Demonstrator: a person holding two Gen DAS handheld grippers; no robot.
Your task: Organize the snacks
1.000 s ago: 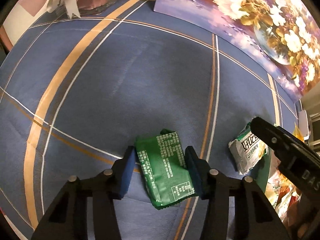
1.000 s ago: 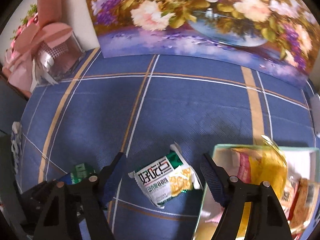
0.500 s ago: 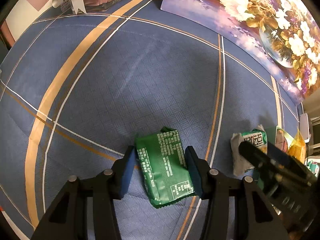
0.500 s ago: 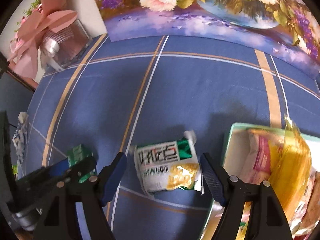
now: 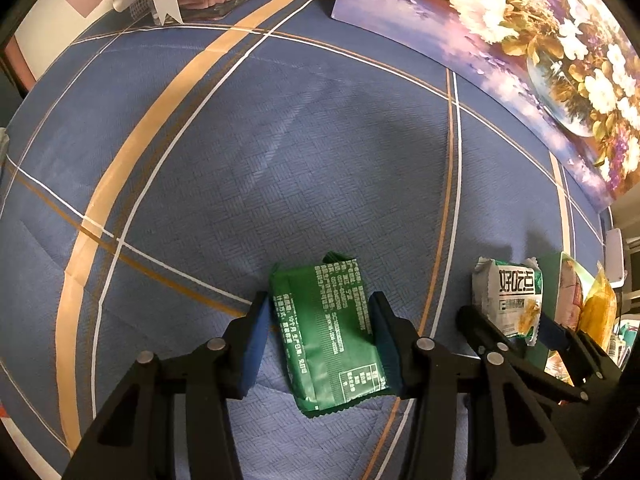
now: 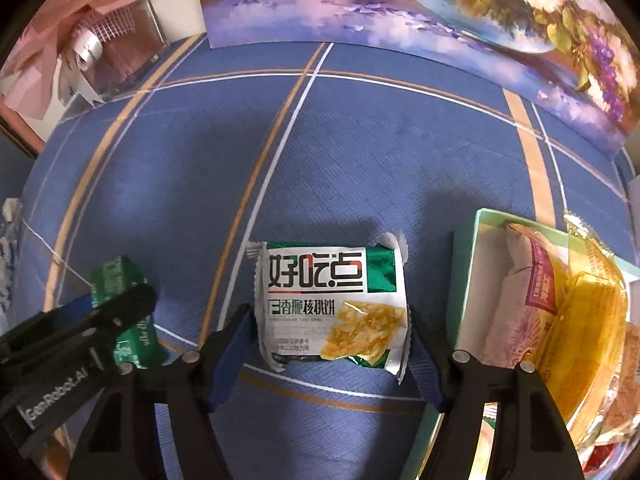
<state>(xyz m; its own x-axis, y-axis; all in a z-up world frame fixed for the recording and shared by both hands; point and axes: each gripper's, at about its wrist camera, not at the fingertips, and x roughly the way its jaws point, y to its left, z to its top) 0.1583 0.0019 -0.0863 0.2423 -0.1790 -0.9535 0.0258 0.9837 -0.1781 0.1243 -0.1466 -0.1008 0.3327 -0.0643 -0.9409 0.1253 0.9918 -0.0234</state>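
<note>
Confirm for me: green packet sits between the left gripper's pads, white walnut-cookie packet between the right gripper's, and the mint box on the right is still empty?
Not quite. The mint box is not empty: the right wrist view shows a pink packet and a yellow packet in it. The green packet does sit between the left gripper pads, and the white walnut-cookie packet between the right gripper pads.

The left gripper [image 5: 320, 336] straddles a green snack packet [image 5: 332, 336] on blue cloth [image 5: 240, 160].

A blue woven tablecloth [image 6: 360, 160], crossed by tan and white stripes, fills the frame's centre. A green foil snack packet [image 5: 332, 332] with white print lies at lower centre; a white-and-green biscuit packet [image 6: 330, 300] shows black lettering. A purple floral painting [image 6: 420, 12] spans the top.
</note>
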